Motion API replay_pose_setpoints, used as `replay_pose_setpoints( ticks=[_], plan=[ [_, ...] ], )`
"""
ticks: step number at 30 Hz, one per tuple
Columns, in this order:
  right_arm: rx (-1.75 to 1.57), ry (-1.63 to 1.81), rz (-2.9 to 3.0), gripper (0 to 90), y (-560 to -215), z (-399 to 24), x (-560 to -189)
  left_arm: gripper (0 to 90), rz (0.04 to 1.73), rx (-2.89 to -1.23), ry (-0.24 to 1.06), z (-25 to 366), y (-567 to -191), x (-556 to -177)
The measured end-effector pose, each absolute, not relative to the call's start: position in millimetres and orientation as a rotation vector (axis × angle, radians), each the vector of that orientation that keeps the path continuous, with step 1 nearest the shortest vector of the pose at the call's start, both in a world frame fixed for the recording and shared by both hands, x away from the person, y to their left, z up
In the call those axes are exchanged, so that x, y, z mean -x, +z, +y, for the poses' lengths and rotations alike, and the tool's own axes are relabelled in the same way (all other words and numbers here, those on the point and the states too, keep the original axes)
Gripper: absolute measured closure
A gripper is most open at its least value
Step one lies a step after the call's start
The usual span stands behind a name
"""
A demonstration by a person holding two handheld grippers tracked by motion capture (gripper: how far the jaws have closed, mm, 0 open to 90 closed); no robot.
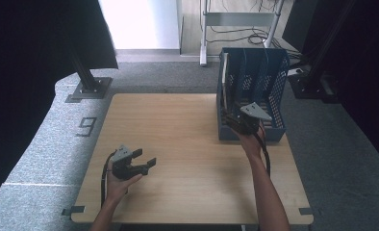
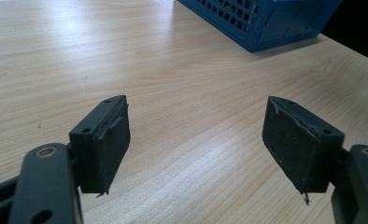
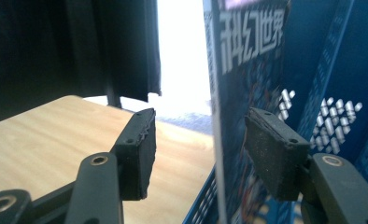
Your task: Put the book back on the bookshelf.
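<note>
Magazine with a glossy dark cover and pale printed characters [image 3: 247, 60] stands upright in the blue perforated plastic file rack [image 1: 274, 91], and its thin edge sits right between the spread jaws of the right gripper [image 3: 200, 149]. Neither foam pad presses on it; one rough, grainy black pad [image 3: 271, 149] stands just beside the cover, the other is apart on the open side. Over in the high view the right gripper [image 1: 235, 120] is at the rack's near left corner, its grey three-cornered plate on top. The magazine's lower part is cut off, so how it rests in its slot is hard to make out (the cover art is a blur too). The left gripper [image 2: 196, 140] hovers low over the pale wood-grain tabletop [image 2: 182, 84], jaws wide apart with nothing between them, the pad edges frayed and torn. The rack's latticed corner lies well beyond it.
</note>
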State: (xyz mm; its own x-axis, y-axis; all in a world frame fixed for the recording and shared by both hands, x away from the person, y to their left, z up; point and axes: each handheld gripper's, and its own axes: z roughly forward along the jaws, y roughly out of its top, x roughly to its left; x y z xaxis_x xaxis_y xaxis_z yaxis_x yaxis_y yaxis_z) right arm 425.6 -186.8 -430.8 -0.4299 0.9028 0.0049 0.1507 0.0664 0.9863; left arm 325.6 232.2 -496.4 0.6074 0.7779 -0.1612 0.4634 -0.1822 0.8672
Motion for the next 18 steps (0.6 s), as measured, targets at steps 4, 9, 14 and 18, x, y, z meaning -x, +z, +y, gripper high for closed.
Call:
replay_pose_setpoints(
  ticks=[4,9,14,18],
  plan=[
    [-1.058,1.444,1.684,43.2,-441.0,-188.9,-411.3,23.5,1.01,-1.83,0.387,232.9,-498.7,-326.8],
    [-1.048,1.466,1.708,43.3,-452.6,-189.6,-393.0,23.5,1.016,-1.839,0.382,232.8,-501.2,-327.2],
    [-1.043,1.494,1.729,43.4,-461.2,-190.6,-375.2,23.4,1.016,-1.845,0.379,232.2,-502.4,-326.5],
    [-1.047,1.504,1.743,43.5,-469.4,-193.7,-361.5,23.4,1.019,-1.85,0.376,232.2,-503.8,-326.7]
  ],
)
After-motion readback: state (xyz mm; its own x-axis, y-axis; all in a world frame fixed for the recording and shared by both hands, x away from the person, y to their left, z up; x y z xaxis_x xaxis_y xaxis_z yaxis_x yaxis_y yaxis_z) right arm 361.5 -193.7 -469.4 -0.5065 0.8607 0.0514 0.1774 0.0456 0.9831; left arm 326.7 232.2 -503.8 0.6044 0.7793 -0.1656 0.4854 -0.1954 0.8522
